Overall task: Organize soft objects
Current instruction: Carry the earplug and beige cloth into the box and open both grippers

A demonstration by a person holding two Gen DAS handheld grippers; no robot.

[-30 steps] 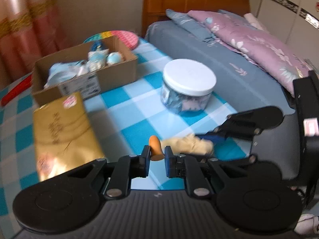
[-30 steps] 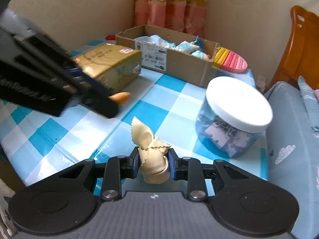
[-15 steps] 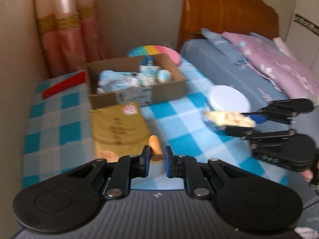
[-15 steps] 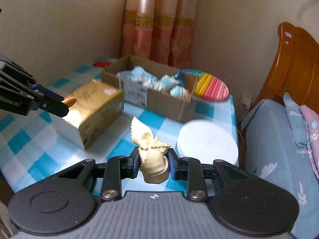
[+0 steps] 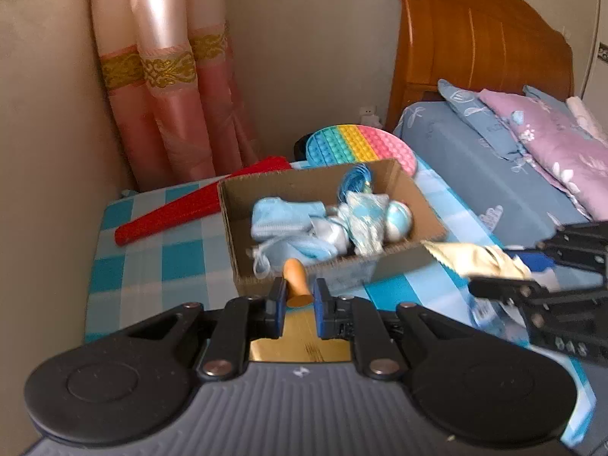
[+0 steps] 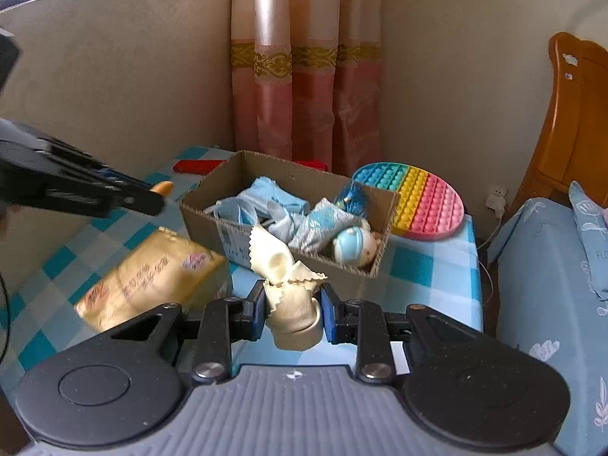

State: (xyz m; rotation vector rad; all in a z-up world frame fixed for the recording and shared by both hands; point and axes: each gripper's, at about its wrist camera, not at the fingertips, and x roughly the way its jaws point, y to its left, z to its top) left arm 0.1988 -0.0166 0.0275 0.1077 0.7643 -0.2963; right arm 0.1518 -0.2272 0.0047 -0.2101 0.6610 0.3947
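My left gripper [image 5: 298, 300] is shut on a small orange soft piece [image 5: 295, 279], held in the air just short of the cardboard box [image 5: 243, 269]. That box holds several pale blue soft things [image 5: 288, 220]. My right gripper [image 6: 292, 309] is shut on a crumpled cream cloth with zigzag edges [image 6: 285, 273], raised above the table near the box's [image 6: 383, 254] front wall. In the right wrist view the left gripper [image 6: 152, 197] comes in from the left with the orange piece [image 6: 162, 187] at its tip. The right gripper [image 5: 494, 269] with the cloth [image 5: 471, 258] shows at the right of the left wrist view.
A gold packet [image 6: 152, 273] lies on the blue checked tablecloth [image 6: 429, 266] in front of the box. Behind the box are a rainbow bubble mat [image 6: 418, 197] and a red flat thing [image 5: 182, 209]. Pink curtains [image 6: 300, 76] hang in the corner. A bed [image 5: 494, 159] borders the table's right side.
Both grippers have risen and moved toward the cardboard box, still holding the orange piece and the cream cloth. The white-lidded jar has dropped out of both views.
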